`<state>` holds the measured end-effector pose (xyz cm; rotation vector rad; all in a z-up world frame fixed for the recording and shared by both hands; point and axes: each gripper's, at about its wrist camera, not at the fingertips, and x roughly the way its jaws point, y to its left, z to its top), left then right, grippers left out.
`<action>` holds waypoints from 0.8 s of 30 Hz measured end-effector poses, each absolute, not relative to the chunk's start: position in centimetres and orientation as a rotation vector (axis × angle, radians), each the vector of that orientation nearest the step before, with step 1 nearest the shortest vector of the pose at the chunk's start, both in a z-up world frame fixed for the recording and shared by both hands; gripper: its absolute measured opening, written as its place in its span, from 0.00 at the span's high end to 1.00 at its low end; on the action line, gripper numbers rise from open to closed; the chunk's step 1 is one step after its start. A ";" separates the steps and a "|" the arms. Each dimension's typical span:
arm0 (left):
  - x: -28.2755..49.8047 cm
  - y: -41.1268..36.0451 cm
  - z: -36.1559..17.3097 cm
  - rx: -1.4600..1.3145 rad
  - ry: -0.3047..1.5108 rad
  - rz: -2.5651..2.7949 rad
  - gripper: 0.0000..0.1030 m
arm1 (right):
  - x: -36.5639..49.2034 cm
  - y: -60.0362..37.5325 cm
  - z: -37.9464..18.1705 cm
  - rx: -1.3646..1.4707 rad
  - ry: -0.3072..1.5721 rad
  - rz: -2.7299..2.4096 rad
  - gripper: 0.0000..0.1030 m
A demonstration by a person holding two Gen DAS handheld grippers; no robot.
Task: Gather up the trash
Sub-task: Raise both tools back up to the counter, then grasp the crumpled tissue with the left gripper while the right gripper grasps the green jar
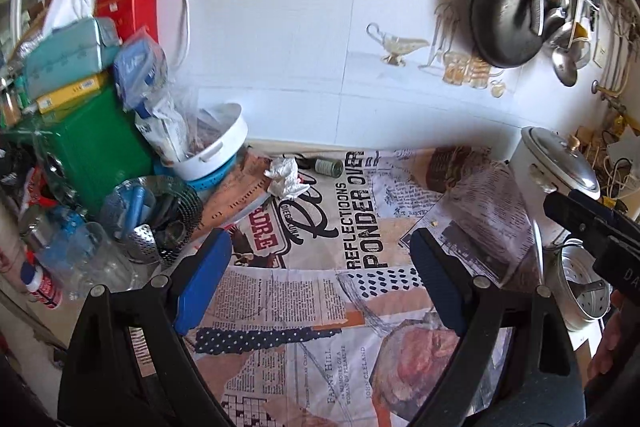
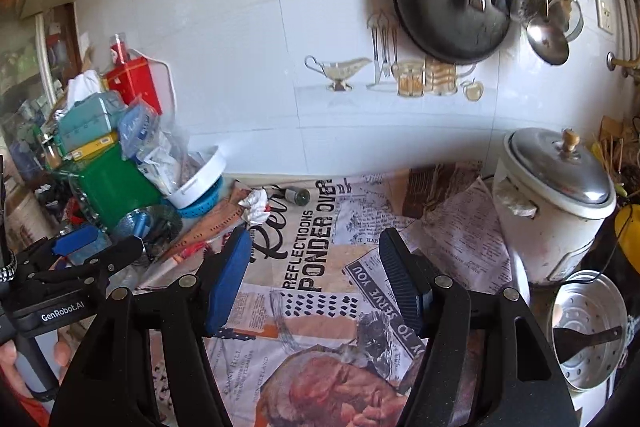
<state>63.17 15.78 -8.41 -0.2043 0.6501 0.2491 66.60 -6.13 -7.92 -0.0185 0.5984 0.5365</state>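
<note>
A crumpled white tissue [image 1: 285, 178] lies at the back of the newspaper-print tablecloth [image 1: 320, 307], next to a small dark battery-like cylinder [image 1: 329, 166]. Both also show in the right wrist view, the tissue [image 2: 256, 207] and the cylinder [image 2: 298, 195]. My left gripper [image 1: 320, 247] is open and empty, hovering over the cloth short of the tissue. My right gripper [image 2: 316, 247] is open and empty, also short of the tissue. The left gripper shows in the right wrist view at the left [image 2: 80, 247].
A cluttered pile stands at the left: green box [image 1: 100, 151], white bowl [image 1: 216, 143], tissue box [image 1: 64, 51], red tin [image 1: 132, 7], strainer [image 1: 160, 211]. A white rice cooker [image 2: 556, 199] and a steamer tray [image 2: 588, 323] stand at the right. A pan [image 2: 444, 7] and ladles hang on the tiled wall.
</note>
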 end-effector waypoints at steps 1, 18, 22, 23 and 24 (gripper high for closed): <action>64.2 16.7 -9.0 -0.219 0.667 0.236 0.12 | 67.4 -5.7 -8.3 -0.016 0.614 0.529 0.39; 80.5 31.1 -18.9 -0.293 0.817 0.149 0.12 | 86.9 9.8 -20.0 -0.035 0.840 0.501 0.39; 82.2 32.2 -20.9 -0.303 0.832 0.142 0.12 | 90.9 12.9 -23.2 -0.041 0.888 0.530 0.39; 82.6 32.4 -21.4 -0.305 0.839 0.140 0.12 | 91.8 13.4 -23.9 -0.037 0.903 0.534 0.39; 82.9 32.6 -21.9 -0.307 0.844 0.140 0.12 | 92.6 14.0 -24.8 -0.028 0.922 0.546 0.39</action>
